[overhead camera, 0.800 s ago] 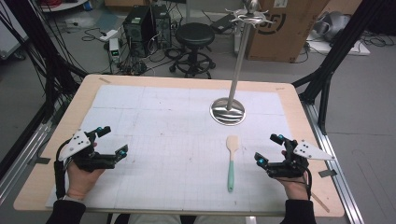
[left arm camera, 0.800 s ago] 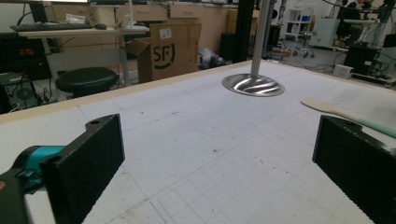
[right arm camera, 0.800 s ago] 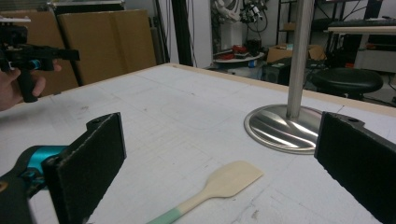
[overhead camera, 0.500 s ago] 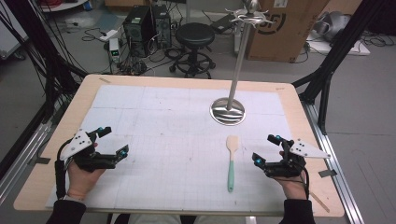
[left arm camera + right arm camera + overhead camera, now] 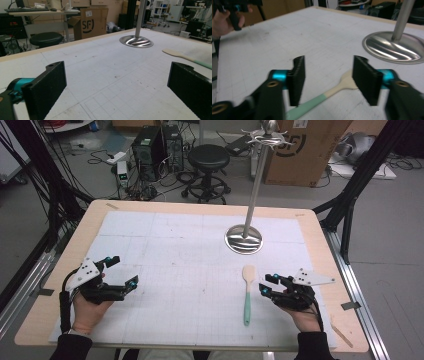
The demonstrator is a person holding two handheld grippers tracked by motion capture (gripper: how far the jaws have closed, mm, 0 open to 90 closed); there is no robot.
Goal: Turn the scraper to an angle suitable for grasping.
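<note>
The right gripper (image 5: 267, 285) hovered just right of the spatula (image 5: 247, 292) on the table (image 5: 200, 207) — its 2 fingers (image 5: 297, 75) parted, nothing between them. The spatula lay beyond the fingertips, untouched. The left gripper (image 5: 122, 272) sat well apart, fingers wide — empty.

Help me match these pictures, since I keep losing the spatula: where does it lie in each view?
High view: the spatula lies right of centre, left of the right tongs.
Left gripper view: spatula at the right edge, beyond the right-hand jaw.
Right gripper view: spatula low centre, running between the jaws.
Shared landmark: the steel stand base.
</note>
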